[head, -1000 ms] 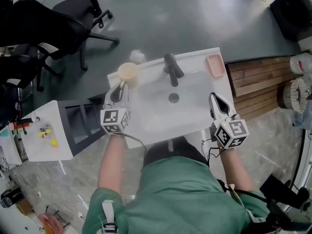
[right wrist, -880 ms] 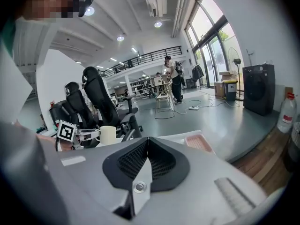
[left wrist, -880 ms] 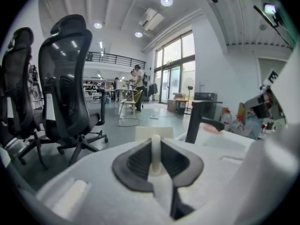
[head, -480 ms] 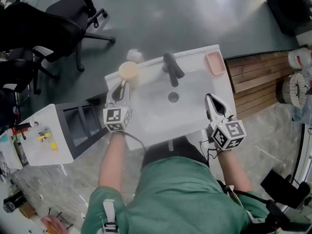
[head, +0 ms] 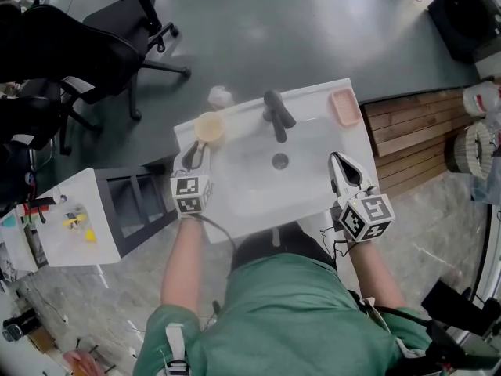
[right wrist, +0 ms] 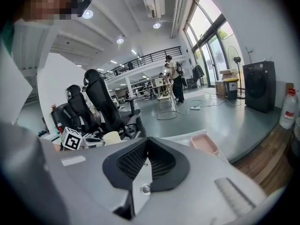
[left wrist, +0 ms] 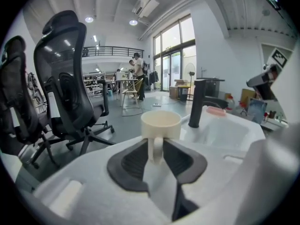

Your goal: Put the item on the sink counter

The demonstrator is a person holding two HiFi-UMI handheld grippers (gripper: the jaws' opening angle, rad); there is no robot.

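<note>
A cream mug (head: 208, 127) stands upright on the back left corner of the white sink counter (head: 344, 143). My left gripper (head: 196, 146) sits just in front of it. In the left gripper view the mug's handle (left wrist: 155, 149) stands between the dark pads (left wrist: 129, 162), and the jaws are opening with thin gaps beside the handle. My right gripper (head: 342, 163) hovers over the counter's right side, shut with nothing in it; its pads (right wrist: 136, 161) meet at the tip.
A black faucet (head: 275, 112) rises behind the basin and a pink soap dish (head: 344, 105) lies at the back right corner. Office chairs (head: 94, 45) stand to the far left, a white cabinet (head: 78, 218) at left, a wooden platform (head: 407, 131) at right.
The left gripper's jaws have parted around the mug's handle. The mug stays on the counter, and both hands have barely moved.
</note>
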